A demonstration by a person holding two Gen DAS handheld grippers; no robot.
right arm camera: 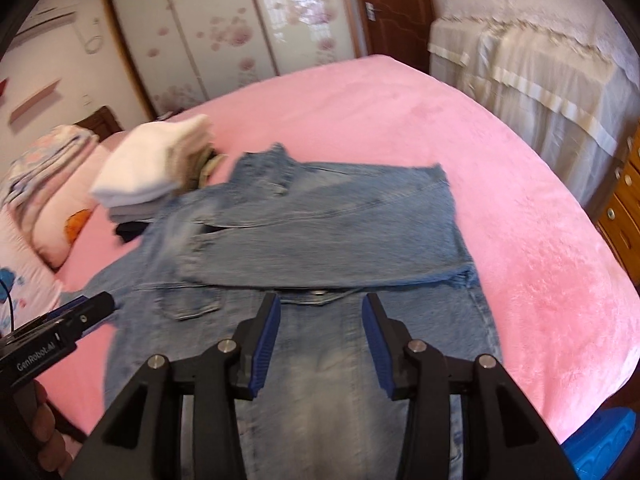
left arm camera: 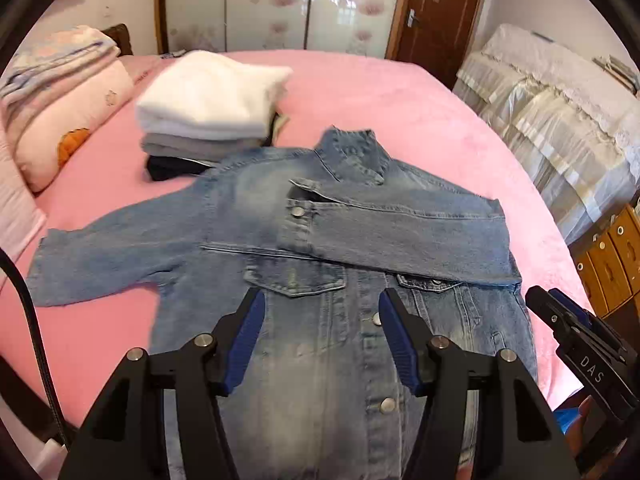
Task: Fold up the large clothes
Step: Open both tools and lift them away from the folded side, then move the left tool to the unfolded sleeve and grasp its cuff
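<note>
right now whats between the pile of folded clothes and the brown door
Only bare pink bedspread lies between the folded pile and the brown door; both wrist views show it.

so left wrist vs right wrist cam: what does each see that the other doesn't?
Left wrist only: the spread-out sleeve all the way to its cuff, the metal snap on the folded sleeve's cuff, sharp.

Right wrist only: a bright blue object at the lower right edge, a wall shelf.

Both: the denim jacket on the pink bed, one sleeve folded across its chest, the folded clothes stack, wardrobe, door. The left gripper and right gripper are both open, nothing between the fingers.
</note>
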